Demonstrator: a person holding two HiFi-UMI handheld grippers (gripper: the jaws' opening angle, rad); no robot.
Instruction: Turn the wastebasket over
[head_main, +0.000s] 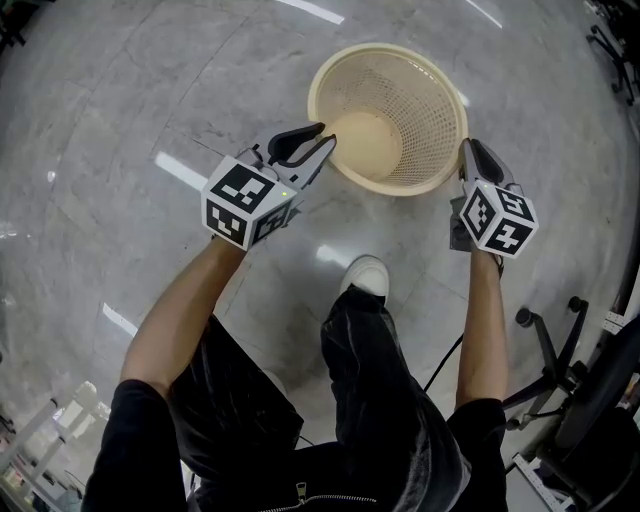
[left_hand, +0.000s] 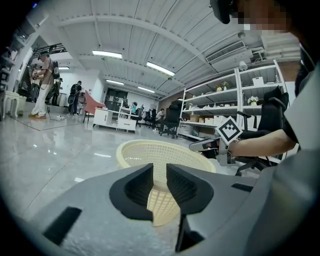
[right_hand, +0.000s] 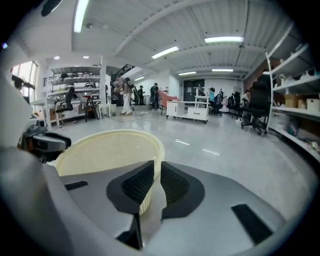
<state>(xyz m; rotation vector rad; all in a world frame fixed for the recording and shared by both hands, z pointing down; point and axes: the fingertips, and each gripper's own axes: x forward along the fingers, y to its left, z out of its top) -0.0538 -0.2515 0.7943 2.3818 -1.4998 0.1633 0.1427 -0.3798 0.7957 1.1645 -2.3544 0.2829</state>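
Wastebasket (head_main: 410, 110), cream mesh: mouth up over the grey floor (head_main: 150, 100); left gripper (head_main: 325, 136) pinched the near-left rim, jaws narrow; right gripper (head_main: 467, 149) clamped the opposite rim, jaws narrower. Risk judged: the thin rim might slip from one pinch during rotation; the basket would swing or drop.

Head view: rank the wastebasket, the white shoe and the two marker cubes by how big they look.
1. wastebasket: clearly the largest.
2. left cube and right cube: nearly alike. The left looks slightly bigger, perhaps only from nearness, so they are not ranked.
3. white shoe: smallest, though it is farther from the camera than the cubes.
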